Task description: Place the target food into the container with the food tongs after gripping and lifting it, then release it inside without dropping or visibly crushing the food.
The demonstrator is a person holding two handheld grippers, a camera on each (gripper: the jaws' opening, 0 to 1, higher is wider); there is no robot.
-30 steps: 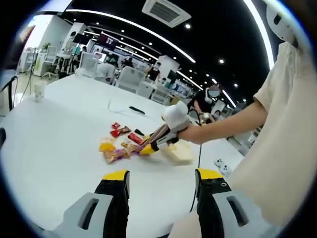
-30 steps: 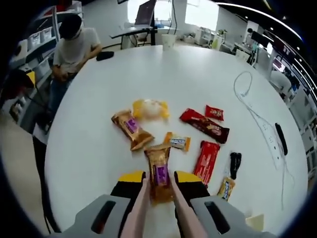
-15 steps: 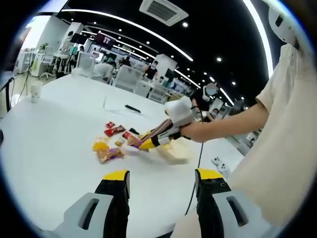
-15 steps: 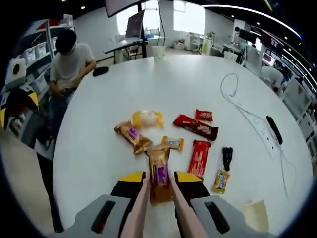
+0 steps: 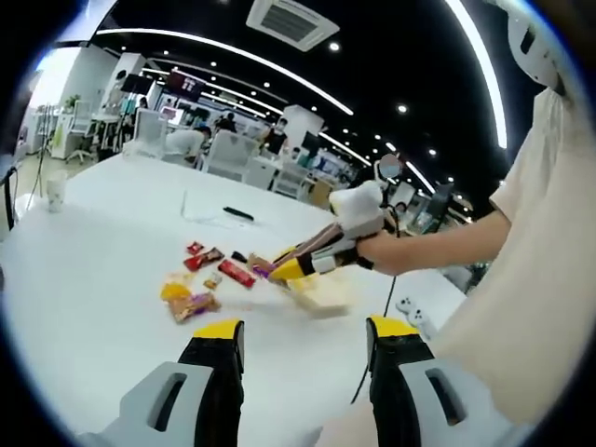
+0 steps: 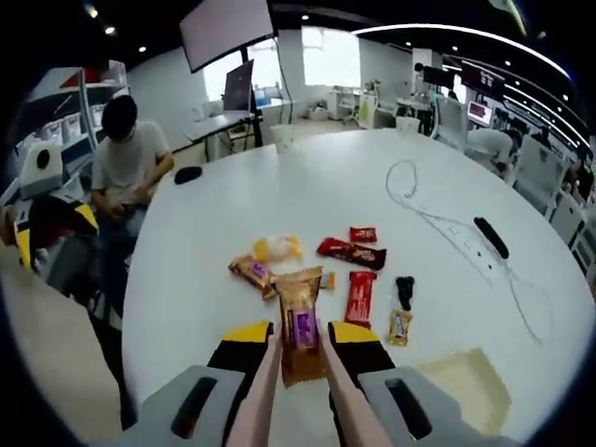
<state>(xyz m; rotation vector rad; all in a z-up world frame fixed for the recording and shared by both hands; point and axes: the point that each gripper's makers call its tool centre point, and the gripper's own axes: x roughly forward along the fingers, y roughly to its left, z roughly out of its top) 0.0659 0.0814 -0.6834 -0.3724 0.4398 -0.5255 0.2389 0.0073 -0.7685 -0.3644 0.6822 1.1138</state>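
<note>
My right gripper point(image 6: 300, 333) is shut on a pair of pale food tongs point(image 6: 262, 391), and the tongs pinch an orange-brown snack packet point(image 6: 298, 317) held up above the white table point(image 6: 307, 186). The beige container point(image 6: 467, 389) lies low right of it. In the left gripper view the right gripper point(image 5: 296, 268), held by a hand, hovers with the packet just above the beige container point(image 5: 326, 296). My left gripper point(image 5: 305, 328) is open with nothing between its jaws, well back from the snacks.
Several wrapped snacks lie loose: a yellow one point(image 6: 277, 247), a brown one point(image 6: 253, 272), red bars point(image 6: 358, 296). A black remote point(image 6: 491, 236) and a cable point(image 6: 419, 200) lie further right. A person point(image 6: 126, 168) sits at the table's far left edge.
The right gripper has risen with the packet in the tongs and moved towards the container, which has come into its view. The left gripper stays open and in place.
</note>
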